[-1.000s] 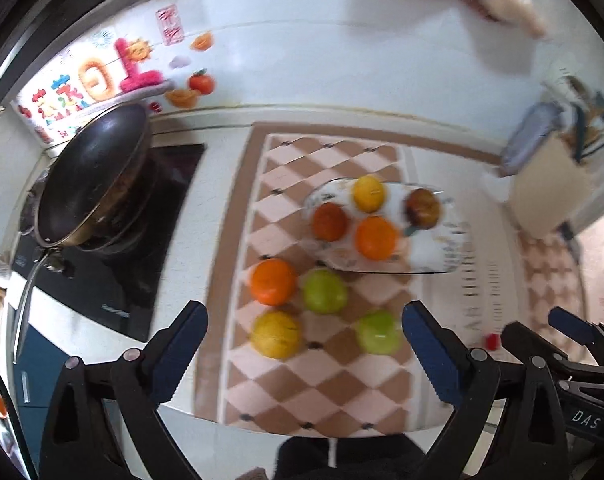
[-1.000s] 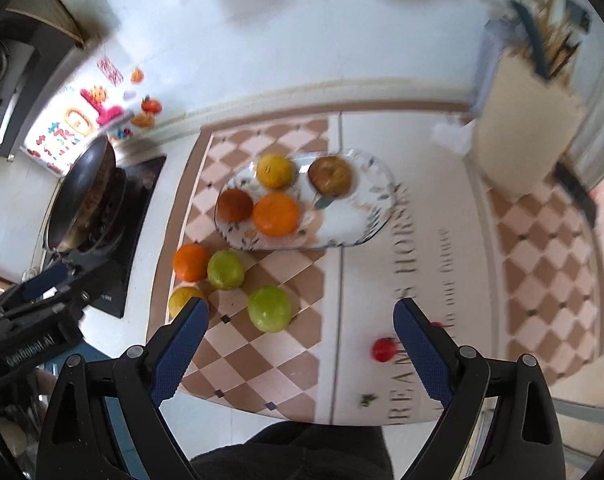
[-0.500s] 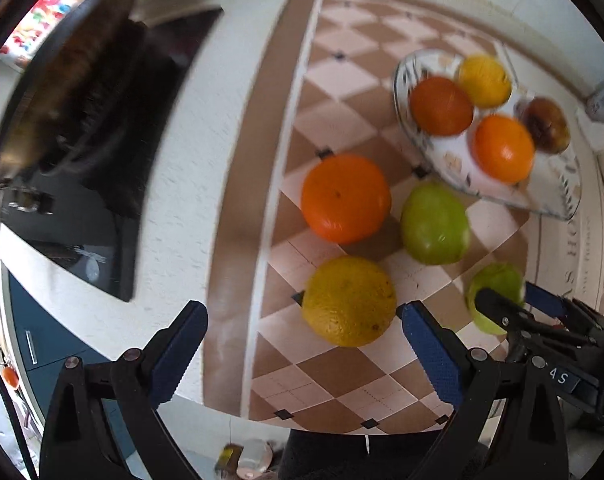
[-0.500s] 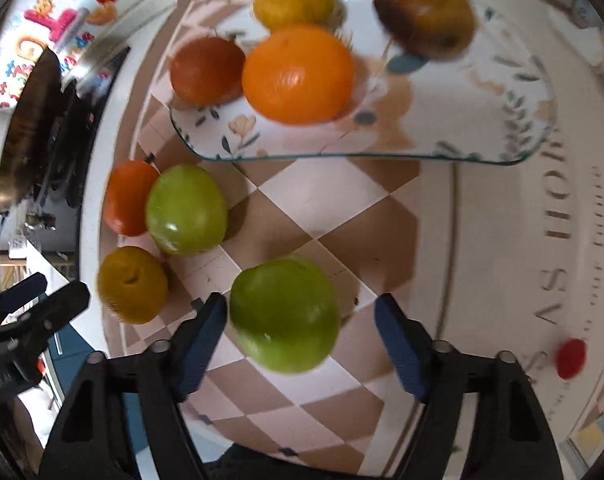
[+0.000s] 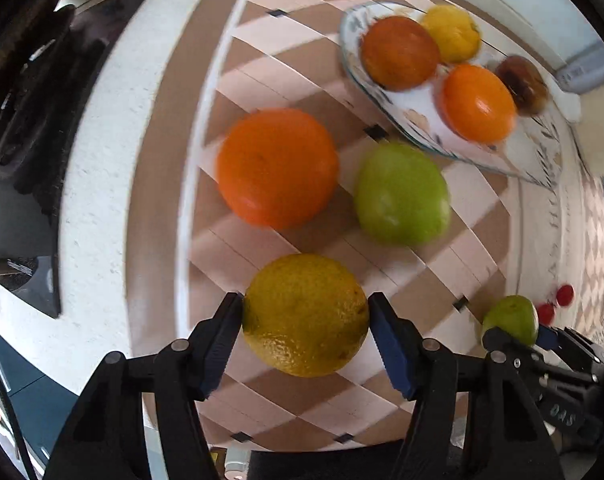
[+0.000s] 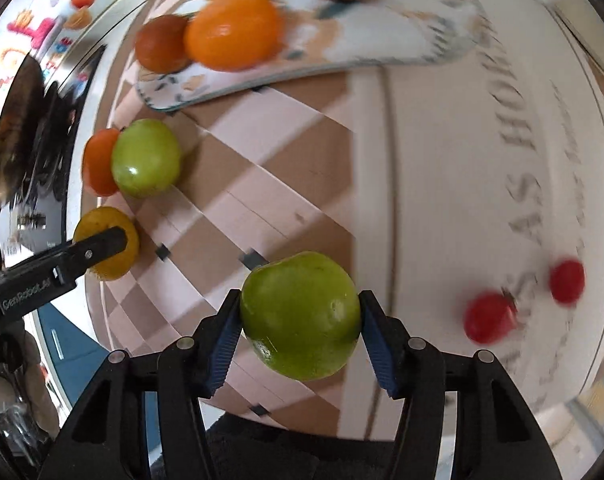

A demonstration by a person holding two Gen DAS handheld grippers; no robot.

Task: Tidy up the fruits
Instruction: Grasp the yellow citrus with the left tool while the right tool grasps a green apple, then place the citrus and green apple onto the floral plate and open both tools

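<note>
My left gripper is shut on a yellow citrus fruit on the checkered mat. My right gripper is shut on a green apple; the same apple shows at the right of the left wrist view. Loose on the mat lie an orange and a second green apple. A glass plate holds a dark orange fruit, a yellow fruit, an orange and a brown fruit.
Two small red tomatoes lie on the mat to the right of my right gripper. A black stove with a pan stands at the left. The counter's front edge runs just below both grippers.
Both grippers moved down and forward. The left one closed on the yellow fruit, the right one closed on the green apple.
</note>
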